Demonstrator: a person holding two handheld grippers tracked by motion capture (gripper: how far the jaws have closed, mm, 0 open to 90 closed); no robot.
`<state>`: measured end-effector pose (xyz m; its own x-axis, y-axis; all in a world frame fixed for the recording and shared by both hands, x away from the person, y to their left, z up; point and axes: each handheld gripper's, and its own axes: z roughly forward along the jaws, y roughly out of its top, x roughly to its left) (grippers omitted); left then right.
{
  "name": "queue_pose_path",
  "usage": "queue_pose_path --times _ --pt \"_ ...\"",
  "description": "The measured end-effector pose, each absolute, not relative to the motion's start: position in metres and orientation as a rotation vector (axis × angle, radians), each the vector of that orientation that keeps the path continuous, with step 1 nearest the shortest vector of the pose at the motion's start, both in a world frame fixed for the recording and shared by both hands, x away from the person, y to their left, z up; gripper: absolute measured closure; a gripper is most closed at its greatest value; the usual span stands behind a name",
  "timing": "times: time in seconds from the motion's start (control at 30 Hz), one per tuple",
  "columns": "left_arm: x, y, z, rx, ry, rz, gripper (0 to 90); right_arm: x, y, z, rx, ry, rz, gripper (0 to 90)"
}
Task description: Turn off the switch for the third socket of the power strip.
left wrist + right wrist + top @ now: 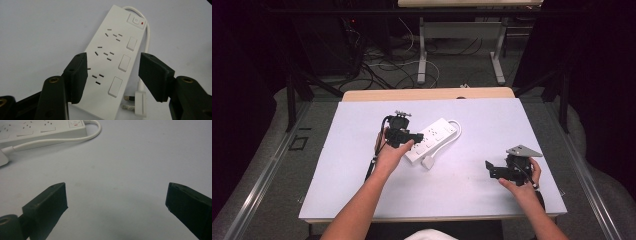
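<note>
A white power strip (pixel 435 136) lies at an angle on the white table top (pixel 352 195), its cord looping back to a plug (pixel 429 162) beside it. In the left gripper view the strip (pixel 117 42) shows three socket groups with rocker switches and a main switch (pixel 135 20) with a red light. My left gripper (pixel 113 60) hovers open over the strip's near end, one jaw on each side. The plug (pixel 140 102) lies flat by the right jaw. My right gripper (pixel 490 168) is held open over bare table at the right, apart from the strip (pixel 42 132).
The cord (pixel 52 141) runs along the strip's side. A wooden table edge (pixel 427 94) shows beyond the white sheet. Behind it stand another table's legs (pixel 422 60) and loose cables on the floor. Dark frame bars flank the table.
</note>
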<state>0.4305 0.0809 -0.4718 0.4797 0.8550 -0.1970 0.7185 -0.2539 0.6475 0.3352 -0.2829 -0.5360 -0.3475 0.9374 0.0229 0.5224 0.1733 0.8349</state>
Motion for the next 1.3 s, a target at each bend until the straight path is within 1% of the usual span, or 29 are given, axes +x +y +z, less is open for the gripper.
queue_pose_path --times 0.27,0.3,0.33,0.4,0.5,0.53,0.77,0.83,0.87,0.97,1.13,1.3 --pt "0.432 0.080 -0.475 2.043 1.326 0.234 48.2 0.335 -0.283 -0.536 1.369 1.950 1.067 3.7" --pt "0.432 0.080 -0.475 2.048 1.320 0.229 51.7 0.335 -0.283 -0.536 1.372 1.948 1.069 3.8" --pt "0.433 0.081 -0.476 2.057 1.310 0.223 51.7 0.335 -0.283 -0.536 1.372 1.948 1.069 3.8" --pt "0.433 0.080 -0.476 2.063 1.310 0.209 56.1 0.335 -0.283 -0.536 1.375 1.950 1.062 3.9" --pt "0.433 0.079 -0.478 2.067 1.309 0.197 58.2 0.335 -0.284 -0.536 1.371 1.951 1.061 3.9" --pt "0.433 0.078 -0.479 2.071 1.307 0.193 61.6 0.335 -0.284 -0.536 1.372 1.951 1.062 4.0" --pt "0.433 0.078 -0.482 2.086 1.309 0.189 68.1 0.335 -0.283 -0.536 1.373 1.951 1.063 4.2" --pt "0.433 0.077 -0.484 2.086 1.314 0.172 71.5 0.335 -0.283 -0.536 1.380 1.952 1.066 4.3" --pt "0.432 0.076 -0.485 2.081 1.318 0.176 71.5 0.335 -0.283 -0.536 1.380 1.952 1.066 4.3" --pt "0.433 0.076 -0.488 2.104 1.305 0.160 76.4 0.335 -0.283 -0.536 1.380 1.952 1.065 4.3" --pt "0.434 0.074 -0.493 2.139 1.308 0.144 80.5 0.336 -0.283 -0.537 1.373 1.952 1.064 4.4" --pt "0.434 0.071 -0.496 2.162 1.307 0.151 82.5 0.336 -0.284 -0.537 1.371 1.954 1.067 4.5"
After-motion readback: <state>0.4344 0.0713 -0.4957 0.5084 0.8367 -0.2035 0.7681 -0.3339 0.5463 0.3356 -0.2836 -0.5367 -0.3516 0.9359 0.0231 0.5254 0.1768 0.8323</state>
